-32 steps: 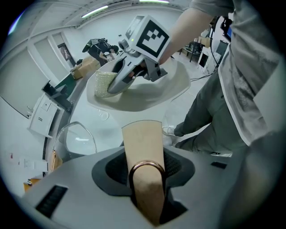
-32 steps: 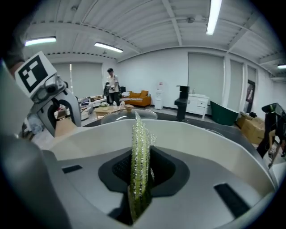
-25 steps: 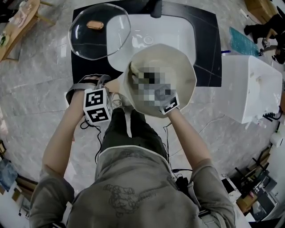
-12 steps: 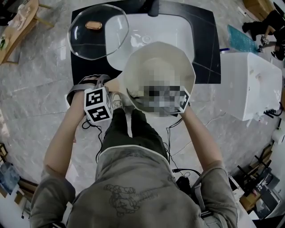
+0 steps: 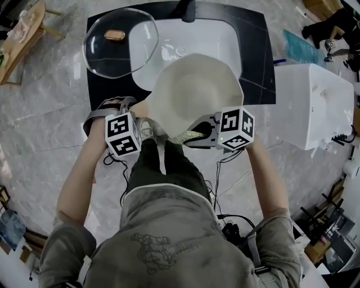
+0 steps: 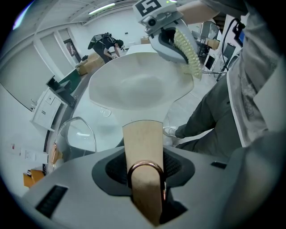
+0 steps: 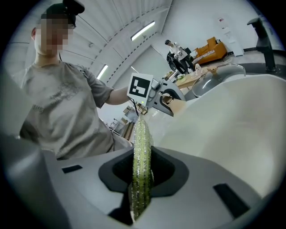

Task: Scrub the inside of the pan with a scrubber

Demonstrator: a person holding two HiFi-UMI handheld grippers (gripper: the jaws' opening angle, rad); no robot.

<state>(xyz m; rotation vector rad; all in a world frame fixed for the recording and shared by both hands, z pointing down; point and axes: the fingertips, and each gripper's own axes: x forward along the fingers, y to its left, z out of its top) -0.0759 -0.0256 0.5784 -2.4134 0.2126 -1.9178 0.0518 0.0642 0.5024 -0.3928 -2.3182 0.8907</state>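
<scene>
I hold a cream pan (image 5: 194, 90) tilted above the sink. My left gripper (image 5: 145, 130) is shut on its tan handle (image 6: 142, 143), which carries a copper ring (image 6: 146, 169). In the left gripper view the bowl of the pan (image 6: 134, 87) faces me past the left gripper (image 6: 145, 179). My right gripper (image 5: 198, 136) is shut on a flat yellow-green scrubber (image 5: 187, 136) at the pan's near rim. In the right gripper view the scrubber (image 7: 141, 147) stands on edge in the right gripper (image 7: 142, 179), beside the pan's inner wall (image 7: 223, 120).
A glass lid (image 5: 121, 39) with a copper knob lies on the black counter (image 5: 259, 62) left of the white sink (image 5: 191, 36). A dark faucet (image 5: 188, 8) stands behind the sink. A white box (image 5: 318, 107) sits to the right. The floor is marble.
My right gripper has drawn back from inside the pan towards me and to the right, bringing the scrubber to the near rim. The left gripper has kept its place.
</scene>
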